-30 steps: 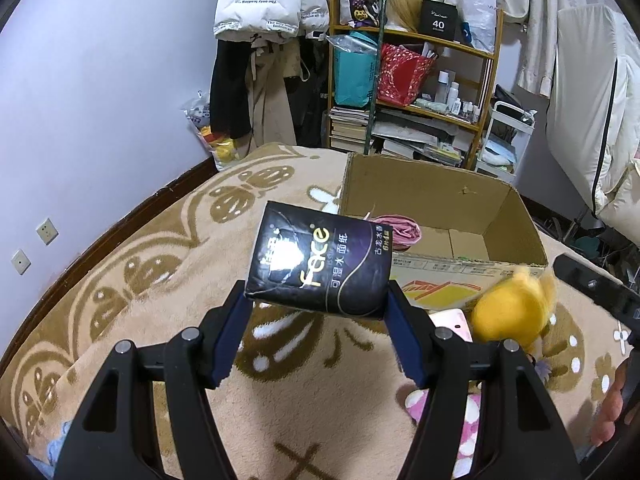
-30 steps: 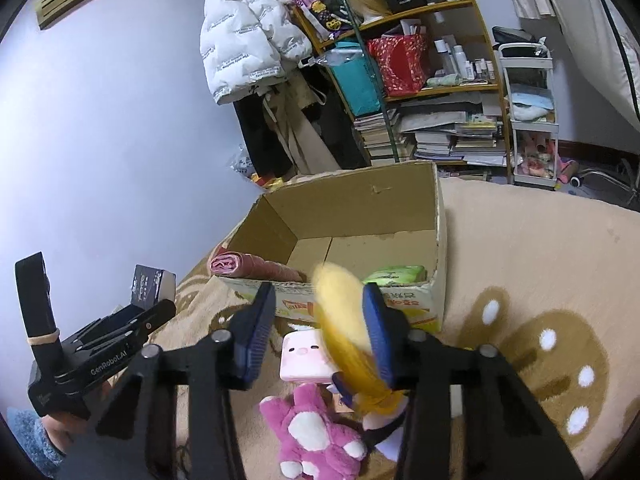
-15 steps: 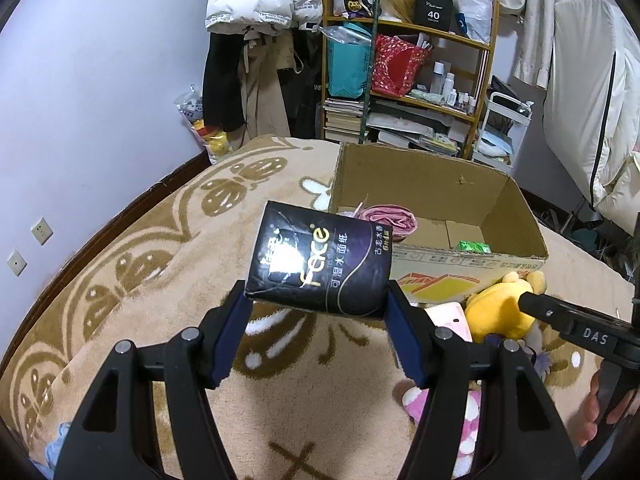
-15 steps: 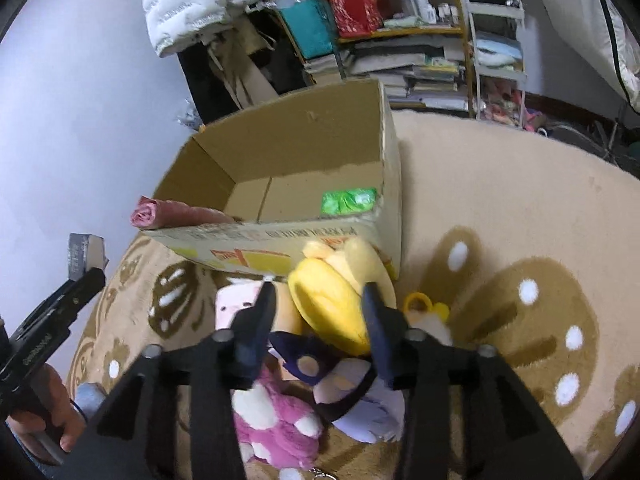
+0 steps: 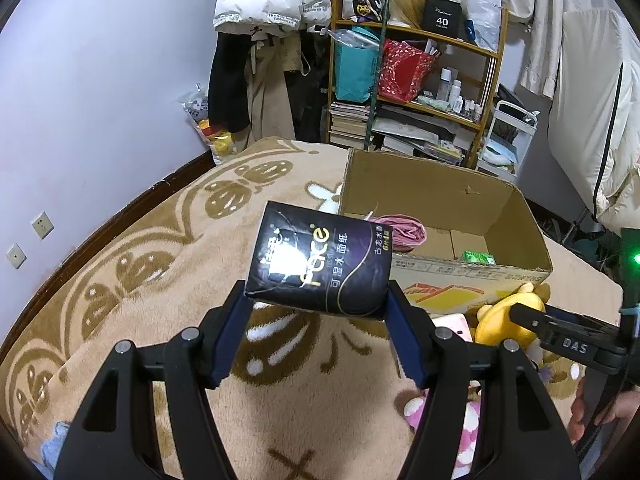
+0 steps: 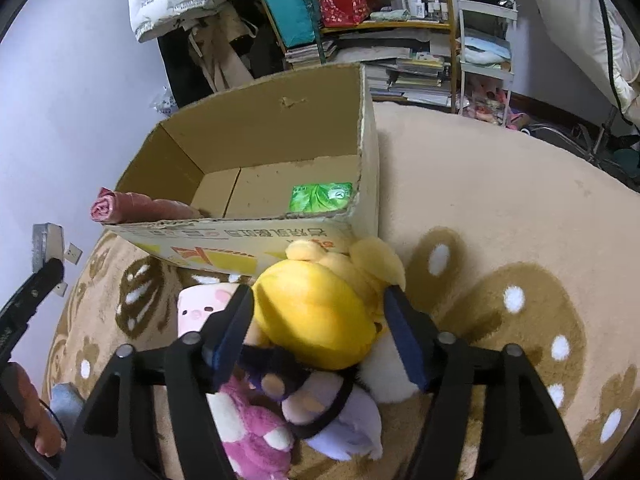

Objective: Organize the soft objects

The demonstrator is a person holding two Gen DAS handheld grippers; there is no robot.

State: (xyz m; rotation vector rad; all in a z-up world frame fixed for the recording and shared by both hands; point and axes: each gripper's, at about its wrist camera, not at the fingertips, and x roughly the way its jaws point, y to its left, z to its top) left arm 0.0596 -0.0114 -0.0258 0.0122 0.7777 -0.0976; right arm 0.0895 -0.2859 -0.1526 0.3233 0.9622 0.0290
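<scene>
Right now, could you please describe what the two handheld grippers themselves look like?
Both are alike: the left gripper and right gripper have black angular frames with silver rivets and dark blue pads lining the jaws. Seen from the left wrist, the right gripper's side bears white letters "DAS" and a green light glows behind it.

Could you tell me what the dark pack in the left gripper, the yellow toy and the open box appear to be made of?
Dark pack: glossy plastic film, judging by the bright glare; printed text suggests tissues inside. Yellow toy: soft plush fabric, with a fuzzy matte surface and rounded stuffed shape. Open box: brown corrugated cardboard, matte, with rough torn edges and a printed front.
</scene>
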